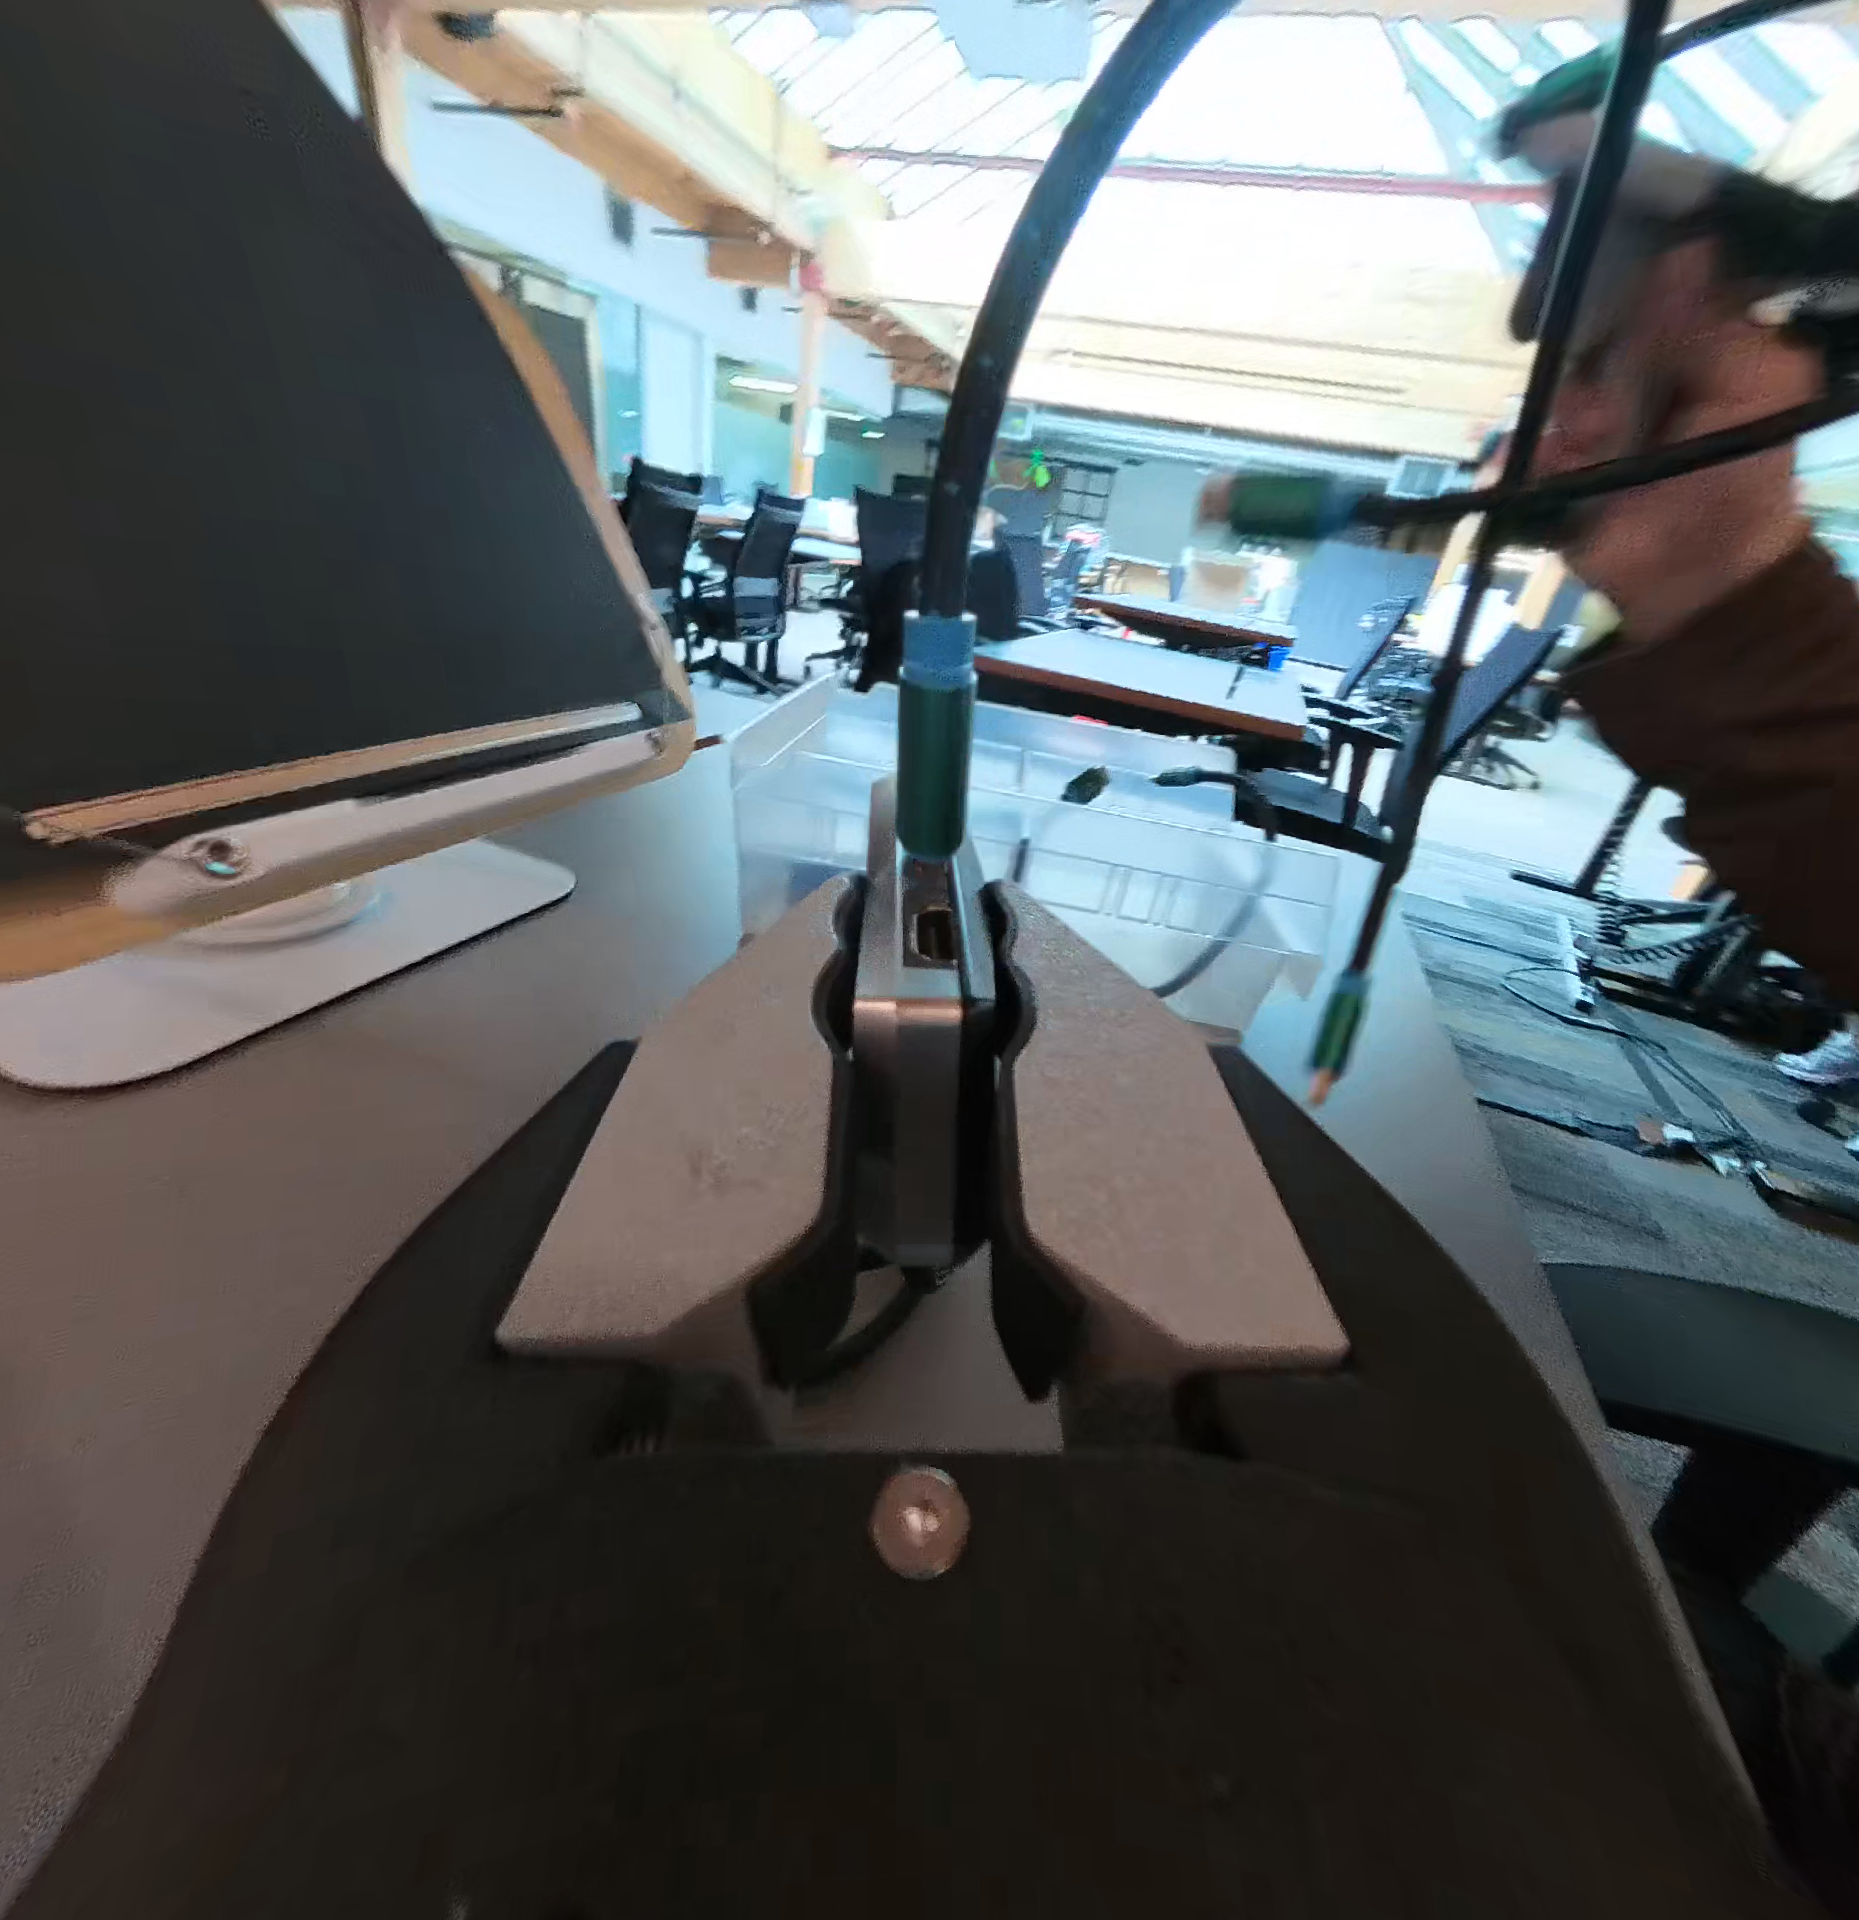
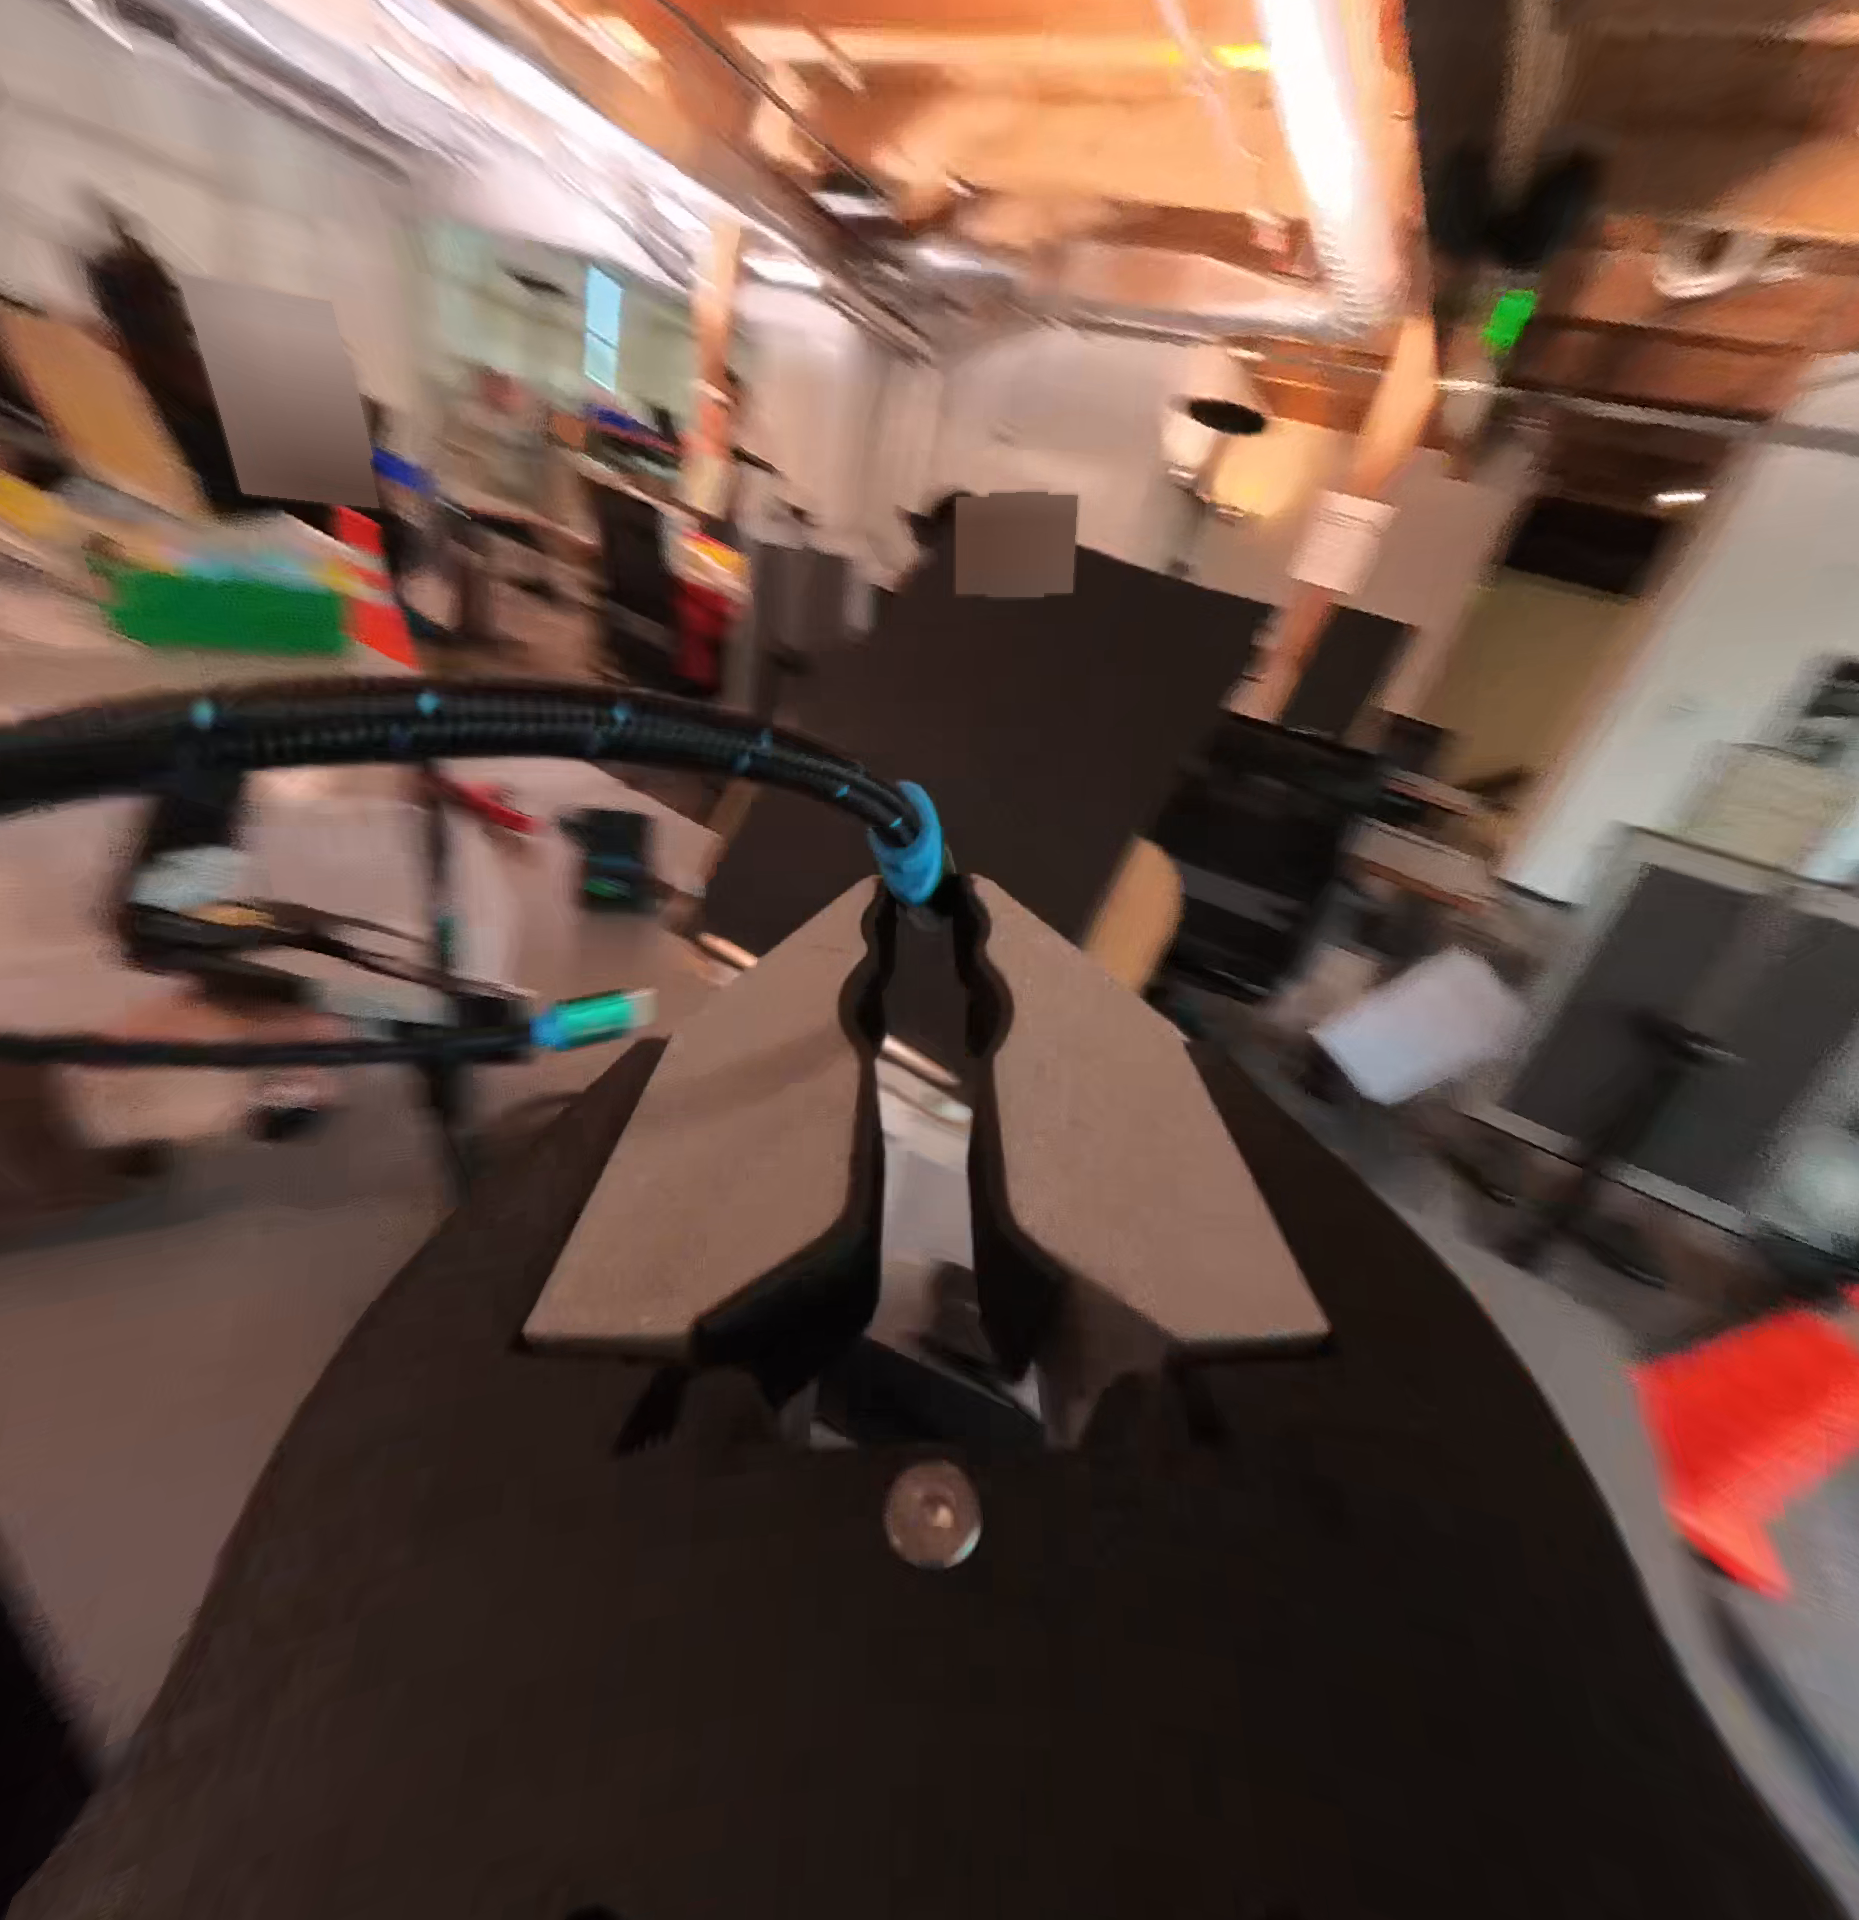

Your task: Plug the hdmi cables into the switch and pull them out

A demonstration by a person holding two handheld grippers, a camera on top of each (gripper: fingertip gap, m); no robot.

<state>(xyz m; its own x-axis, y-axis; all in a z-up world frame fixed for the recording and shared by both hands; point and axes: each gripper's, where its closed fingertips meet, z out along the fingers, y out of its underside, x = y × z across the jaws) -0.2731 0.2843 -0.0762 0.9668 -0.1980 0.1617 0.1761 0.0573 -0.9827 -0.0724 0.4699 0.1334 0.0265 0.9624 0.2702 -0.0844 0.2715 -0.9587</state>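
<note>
My left gripper (image 1: 925, 935) clamps the HDMI switch (image 1: 909, 1049), green plug (image 1: 933, 769) seated upright; my right gripper (image 2: 920, 894) pinches another cable's connector (image 2: 912, 844).

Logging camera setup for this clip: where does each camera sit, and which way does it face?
Left wrist view: on the left gripper, looking along its fingers, clamped on the switch, past a plugged green connector over a desk.
Right wrist view: on the right gripper, tips pinching a blue-collared cable end, blurred room behind.
Shared: black braided cables; neither clearly shows the other gripper.
</note>
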